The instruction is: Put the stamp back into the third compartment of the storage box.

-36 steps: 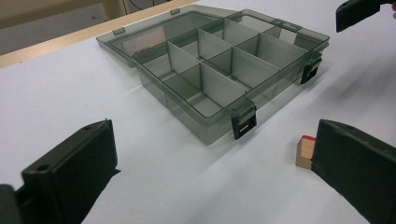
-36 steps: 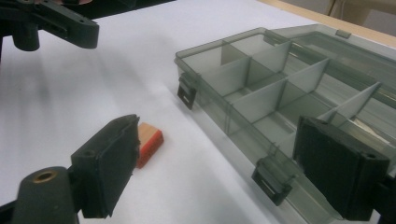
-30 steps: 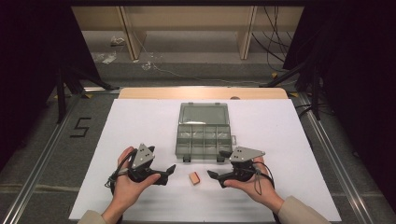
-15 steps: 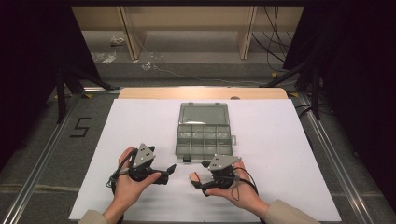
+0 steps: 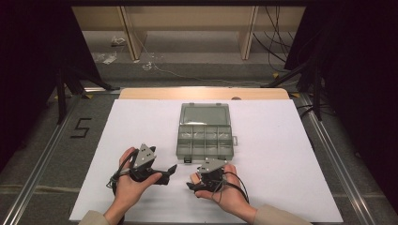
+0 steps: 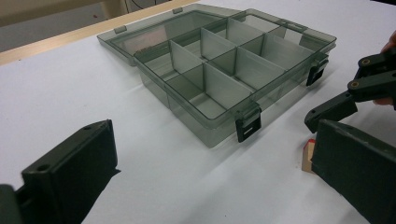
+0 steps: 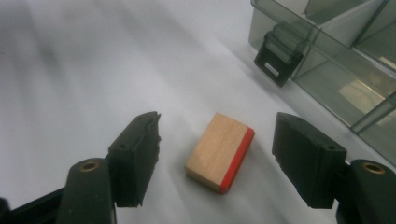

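A small wooden block (image 7: 218,151) with one red edge lies flat on the white sheet. My right gripper (image 7: 217,139) is open, with one jaw on each side of the block and neither touching it. In the high view the block (image 5: 193,178) peeks out at the left of the right gripper (image 5: 193,183), just in front of the box. My left gripper (image 5: 170,170) rests open in a hand to the left, its jaws aimed right at the block (image 6: 307,157) and at the right gripper (image 6: 343,102). Nothing is between the left gripper's (image 6: 210,182) fingers.
A clear grey compartment box (image 5: 205,155) stands open at mid-table, lid laid back, several compartments bare; its front latch (image 7: 275,63) is close to the block. The white sheet (image 5: 286,154) has room left and right. A wooden table edge (image 5: 202,93) runs behind.
My right gripper moved left and slightly toward the person, from beside the block to straddling it. The left gripper stayed where it was.
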`<state>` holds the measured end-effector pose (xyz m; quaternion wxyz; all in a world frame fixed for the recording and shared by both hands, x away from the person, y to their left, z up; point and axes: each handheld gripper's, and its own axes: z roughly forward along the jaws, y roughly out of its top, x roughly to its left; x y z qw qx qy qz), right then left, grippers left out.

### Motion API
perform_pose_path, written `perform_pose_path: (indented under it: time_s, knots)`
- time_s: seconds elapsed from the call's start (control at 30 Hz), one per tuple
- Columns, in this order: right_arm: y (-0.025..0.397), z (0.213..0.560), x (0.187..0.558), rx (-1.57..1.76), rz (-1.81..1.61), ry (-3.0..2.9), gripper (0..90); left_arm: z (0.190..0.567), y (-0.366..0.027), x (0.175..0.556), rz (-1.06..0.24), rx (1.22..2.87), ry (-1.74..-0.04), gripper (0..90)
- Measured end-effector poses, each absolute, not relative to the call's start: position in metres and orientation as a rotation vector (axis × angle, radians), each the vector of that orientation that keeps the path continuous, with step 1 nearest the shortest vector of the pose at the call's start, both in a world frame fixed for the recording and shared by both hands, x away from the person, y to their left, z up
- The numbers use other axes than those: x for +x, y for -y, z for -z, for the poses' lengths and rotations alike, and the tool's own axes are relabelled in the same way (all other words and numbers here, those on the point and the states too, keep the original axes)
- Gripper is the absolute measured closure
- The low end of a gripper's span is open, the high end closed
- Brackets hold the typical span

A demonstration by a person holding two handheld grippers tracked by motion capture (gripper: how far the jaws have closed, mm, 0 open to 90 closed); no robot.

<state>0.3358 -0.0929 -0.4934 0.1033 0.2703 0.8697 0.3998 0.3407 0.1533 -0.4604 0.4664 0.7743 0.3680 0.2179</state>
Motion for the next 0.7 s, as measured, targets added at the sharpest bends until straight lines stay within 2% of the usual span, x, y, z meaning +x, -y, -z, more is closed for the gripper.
perform_pose_path:
  time_s: [0.7]
  knots:
    - [0.0848,0.4999,0.332,0.835,-1.11,-2.518,48.0,0.4608,-0.1525,0.3414,-0.527,1.903,-0.896,0.0]
